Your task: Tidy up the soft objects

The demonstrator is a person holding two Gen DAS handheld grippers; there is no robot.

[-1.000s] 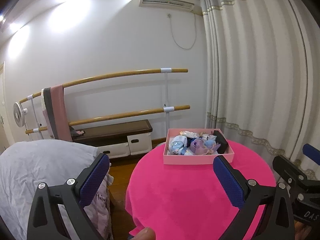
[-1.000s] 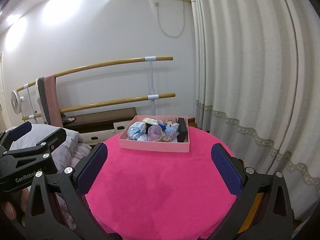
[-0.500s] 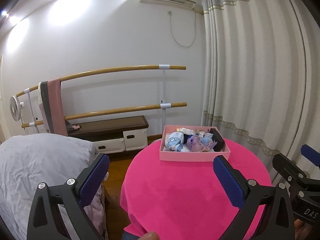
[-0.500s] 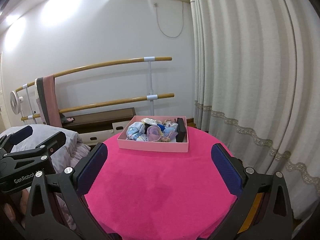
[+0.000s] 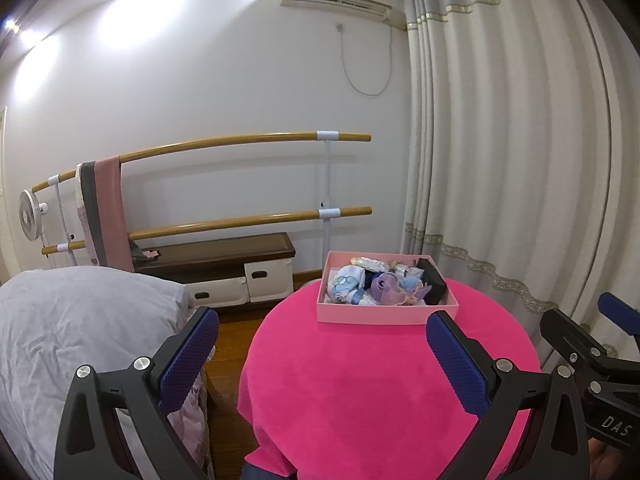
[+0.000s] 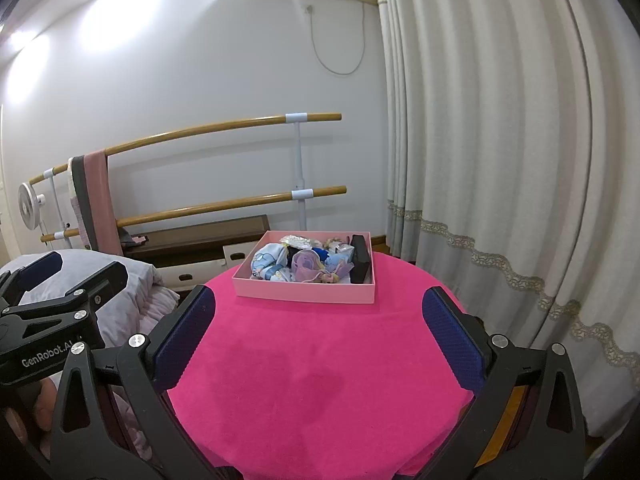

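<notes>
the curtain (image 6: 500, 160) fills the wall to the right of the pink box, and a bed (image 5: 72, 320) with a grey cover lies well to the left of the box. the round desk (image 6: 320, 380) under a bright pink cloth carries the pink box (image 6: 306, 294) near its far edge, and nothing else sits on the cloth. behind the box, two wooden barre rails (image 5: 240, 142) run along the white wall, with a pink and grey towel (image 5: 108, 208) hung over the upper one, far left of the box. a low dark bench (image 5: 216, 252) stands below the rails, left of and behind the box. the left gripper (image 5: 320, 344) hovers on the near side of the box, apart from it, jaws spread wide and empty. the right gripper (image 6: 318, 328) hovers likewise near the box's front wall, jaws wide with nothing between them. inside the box lie the soft objects (image 6: 304, 264), a jumble of pale blue, lilac and white pieces, perhaps small cloth items, too small to tell apart. a black flat case (image 6: 359, 258) leans along the box's right inner wall.
</notes>
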